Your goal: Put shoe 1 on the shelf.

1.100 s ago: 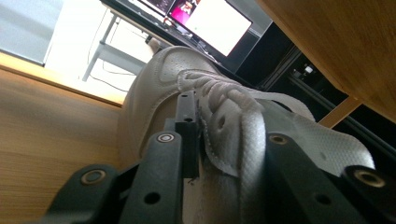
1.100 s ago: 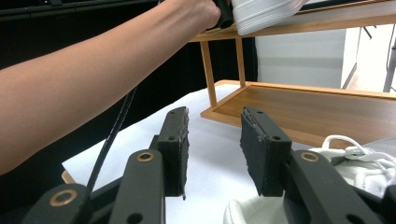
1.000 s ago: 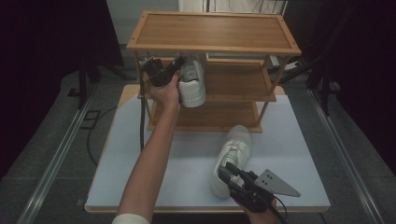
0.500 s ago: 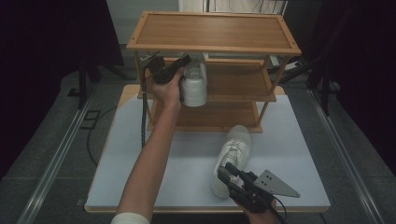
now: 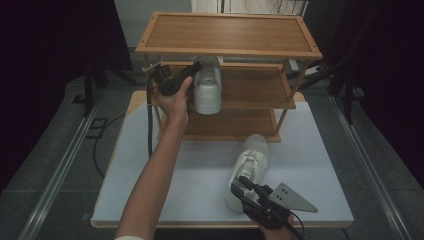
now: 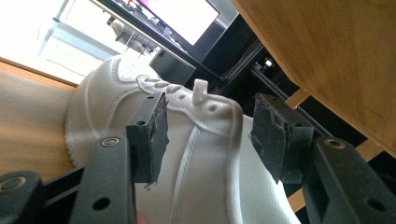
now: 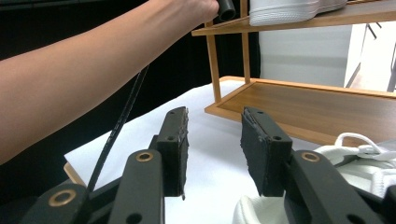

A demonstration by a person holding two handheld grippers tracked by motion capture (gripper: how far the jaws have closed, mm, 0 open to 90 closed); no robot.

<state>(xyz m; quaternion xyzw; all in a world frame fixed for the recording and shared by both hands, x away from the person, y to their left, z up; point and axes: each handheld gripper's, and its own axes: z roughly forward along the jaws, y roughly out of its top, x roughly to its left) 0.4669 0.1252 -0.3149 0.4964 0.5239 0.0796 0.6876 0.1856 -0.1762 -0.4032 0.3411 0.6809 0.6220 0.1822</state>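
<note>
White leather sneakers, a pair, low-cut, laced, ribbed rubber soles. One sneaker (image 5: 207, 85) sat on the middle shelf of the three-tier wooden shoe rack (image 5: 227, 36), toward its left end, heel outward over the shelf's front edge. Second sneaker (image 5: 248, 167) lay on the white surface (image 5: 150, 190), in front of the rack's bottom shelf, toe pointing at it.

Progress, as judged: roughly half done. First sneaker shelved and being let go; second not yet lifted.

Left hand-held gripper (image 6: 208, 135): jaws had just been opening, and stood wide either side of the shelved sneaker's collar (image 6: 201, 140). Pads appeared clear of the leather on both sides, so no grip; the sneaker rested on the shelf by its own weight. Left hand (image 5: 172, 97) was at the rack's left post.

Right hand-held gripper (image 5: 246, 186): low at the near edge of the surface, just beside the second sneaker's heel. In the right gripper view its jaws (image 7: 212, 149) stood moderately apart with only bare surface between them; sneaker (image 7: 355, 177) off to one side, not held.

Remaining: withdraw left hand from the rack; take the second sneaker and shelve it, presumably beside its mate.

Appearance: both clean, smooth uppers, perforated toe on the shelved one, small pull tab at the tongue.
</note>
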